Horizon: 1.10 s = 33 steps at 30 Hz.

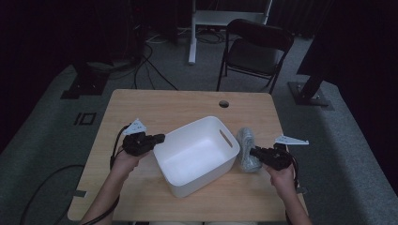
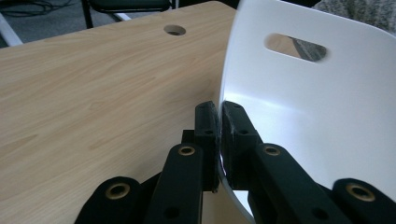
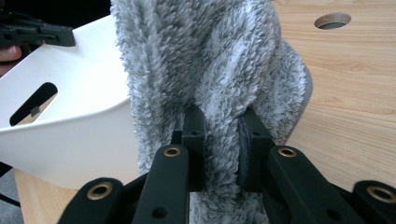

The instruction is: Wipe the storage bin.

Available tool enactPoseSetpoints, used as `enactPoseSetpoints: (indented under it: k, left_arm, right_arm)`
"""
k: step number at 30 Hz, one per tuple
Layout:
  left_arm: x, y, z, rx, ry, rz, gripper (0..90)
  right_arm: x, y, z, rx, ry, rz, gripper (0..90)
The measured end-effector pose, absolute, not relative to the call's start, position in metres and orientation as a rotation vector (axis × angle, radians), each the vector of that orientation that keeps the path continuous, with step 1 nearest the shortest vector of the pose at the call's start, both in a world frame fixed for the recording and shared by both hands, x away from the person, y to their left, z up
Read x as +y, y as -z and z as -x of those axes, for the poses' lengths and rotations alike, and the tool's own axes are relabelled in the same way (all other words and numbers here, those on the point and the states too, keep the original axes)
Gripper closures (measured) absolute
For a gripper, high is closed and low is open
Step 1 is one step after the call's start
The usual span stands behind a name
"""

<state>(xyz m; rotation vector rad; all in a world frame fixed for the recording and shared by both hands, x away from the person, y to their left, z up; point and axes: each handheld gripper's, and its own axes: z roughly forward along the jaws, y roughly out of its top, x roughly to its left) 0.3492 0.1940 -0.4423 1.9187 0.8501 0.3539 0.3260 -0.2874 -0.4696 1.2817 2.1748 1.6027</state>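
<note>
Black jaws of the left gripper [image 2: 219, 121] clamped on the thin white rim of the bin [image 2: 327, 121], one pad outside, one inside, wall pinched between. Same left gripper [image 1: 157, 138] seen from above at the bin's [image 1: 197, 154] left corner, held level, nose aimed right toward the bin. Hand [image 1: 124, 161] behind it, forearm coming up from the bottom edge, cable looping off to the left.

Black jaws of the right gripper [image 3: 222, 135] closed on a thick fold of grey fluffy cloth [image 3: 210, 60], pile bulging between and around the pads. Same right gripper [image 1: 256, 152] from above, level, nose aimed left, biting the cloth [image 1: 247, 149] at its lower half. Hand [image 1: 281, 176] behind, low on the right.

Cloth bunched into a narrow roll, long axis running away from the person, near end by the pads, far end pointing up the table. Just beside the bin's right wall, close against it; whether touching, hard to tell. Lying on the table [image 1: 164, 105], right of centre.

Bin open side up, empty white inside, turned askew on the table: long axis slanting from near-left to far-right, slot handle [image 1: 226, 138] in the right end wall, facing the cloth. Second slot [image 2: 295, 46] visible through the left gripper view.

Round hole [image 1: 224, 103] in the tabletop beyond the bin. Dark folding chair [image 1: 256, 49] past the far edge, on grey floor.
</note>
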Motion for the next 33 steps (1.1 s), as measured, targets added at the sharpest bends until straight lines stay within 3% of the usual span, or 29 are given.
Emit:
enactPoseSetpoints:
  k: [4, 8, 12, 19, 33]
  left_arm:
    - [0.193, 0.443, -0.351, 0.849, -0.341, -1.912, 84.8]
    - [0.188, 0.441, -0.353, 0.835, -0.341, -1.905, 74.4]
    - [0.182, 0.444, -0.361, 0.847, -0.322, -1.915, 74.4]
    - [0.181, 0.447, -0.361, 0.869, -0.319, -1.9, 83.5]
    - [0.187, 0.447, -0.341, 0.934, -0.426, -1.888, 87.4]
  right_arm:
    - [-0.288, 0.469, -0.326, 2.172, -1.603, -1.281, 76.4]
    - [-0.289, 0.468, -0.326, 2.166, -1.608, -1.281, 76.4]
    - [-0.289, 0.469, -0.325, 2.164, -1.606, -1.282, 76.4]
    - [-0.291, 0.469, -0.326, 2.161, -1.611, -1.29, 76.4]
    - [-0.289, 0.47, -0.326, 2.171, -1.608, -1.286, 76.4]
